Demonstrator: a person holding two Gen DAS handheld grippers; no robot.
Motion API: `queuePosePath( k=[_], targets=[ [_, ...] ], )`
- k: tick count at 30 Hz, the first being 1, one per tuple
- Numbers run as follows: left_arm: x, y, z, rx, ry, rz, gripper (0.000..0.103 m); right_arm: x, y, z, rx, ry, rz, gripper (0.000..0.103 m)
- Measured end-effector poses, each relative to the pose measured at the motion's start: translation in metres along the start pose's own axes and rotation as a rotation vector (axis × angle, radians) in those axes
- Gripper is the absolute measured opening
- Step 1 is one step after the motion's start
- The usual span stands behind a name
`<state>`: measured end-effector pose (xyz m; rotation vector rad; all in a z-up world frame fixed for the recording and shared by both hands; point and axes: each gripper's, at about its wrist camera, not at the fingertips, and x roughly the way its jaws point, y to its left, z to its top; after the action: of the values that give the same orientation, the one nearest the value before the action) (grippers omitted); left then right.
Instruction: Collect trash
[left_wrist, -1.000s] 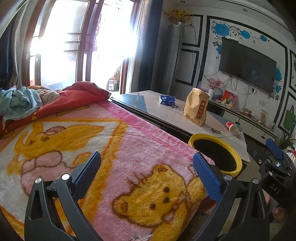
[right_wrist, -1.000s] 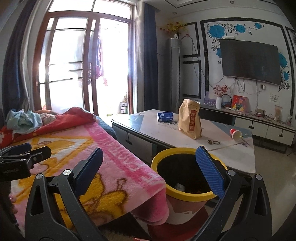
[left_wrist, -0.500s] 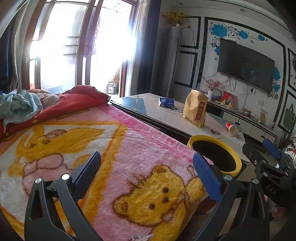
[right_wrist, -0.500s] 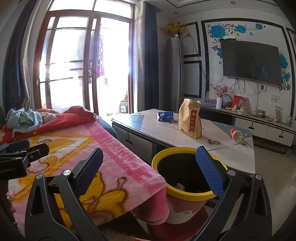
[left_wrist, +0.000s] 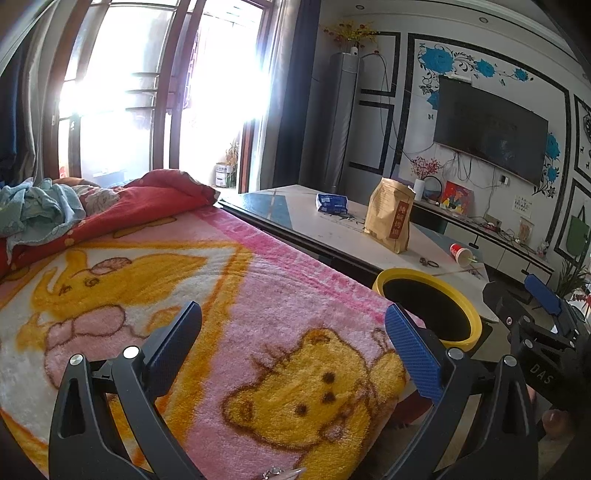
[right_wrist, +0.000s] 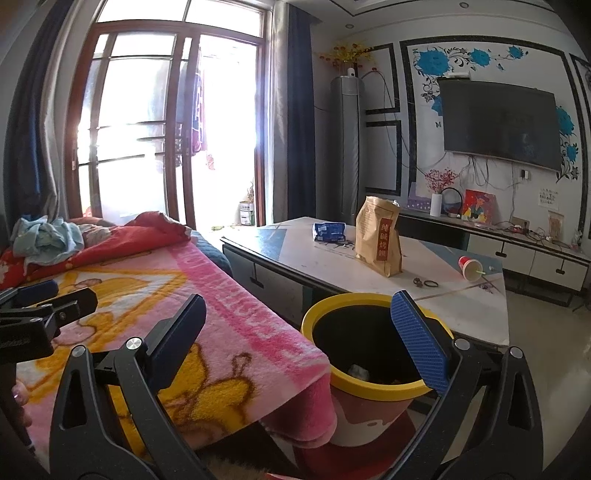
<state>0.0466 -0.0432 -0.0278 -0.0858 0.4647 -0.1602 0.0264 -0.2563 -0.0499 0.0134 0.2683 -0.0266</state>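
A yellow-rimmed trash bin (right_wrist: 373, 386) stands on the floor between the bed and the low table; scraps lie at its bottom. It also shows in the left wrist view (left_wrist: 469, 317). On the table lie a tipped red paper cup (right_wrist: 470, 268), a brown paper bag (right_wrist: 378, 236) and a blue packet (right_wrist: 328, 232). My right gripper (right_wrist: 299, 332) is open and empty, just in front of the bin. My left gripper (left_wrist: 295, 341) is open and empty above the pink blanket (left_wrist: 184, 295).
The bed with the cartoon blanket fills the left; a red quilt (left_wrist: 147, 199) and bundled clothes (left_wrist: 37, 210) lie at its far end. The low white table (right_wrist: 480, 317) runs behind the bin. A TV cabinet (right_wrist: 535, 254) lines the right wall.
Both grippers drifted slightly; the right gripper in the left wrist view shifted a little left toward the bin. Jaws stay open.
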Motion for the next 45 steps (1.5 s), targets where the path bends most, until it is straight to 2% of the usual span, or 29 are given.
queuePosePath(
  k=[35, 38, 41, 43, 45],
  targets=[
    [0.001, 0.000, -0.002, -0.010, 0.015, -0.004, 0.097, -0.002, -0.004, -0.001, 0.007, 0.011, 0.005, 0.092],
    [0.000, 0.008, -0.002, -0.039, 0.027, -0.004, 0.097, 0.000, -0.002, -0.001, 0.006, 0.024, 0.044, 0.092],
    [-0.005, 0.025, -0.004, -0.061, 0.049, 0.029, 0.097, 0.003, 0.010, 0.007, 0.011, 0.036, 0.114, 0.092],
    [-0.010, 0.049, -0.006, -0.107, 0.076, 0.051, 0.097, 0.013, 0.032, 0.017, 0.014, 0.080, 0.208, 0.092],
    [-0.020, 0.081, -0.008, -0.149, 0.087, 0.118, 0.097, 0.024, 0.062, 0.025, 0.020, 0.122, 0.301, 0.092]
  ],
)
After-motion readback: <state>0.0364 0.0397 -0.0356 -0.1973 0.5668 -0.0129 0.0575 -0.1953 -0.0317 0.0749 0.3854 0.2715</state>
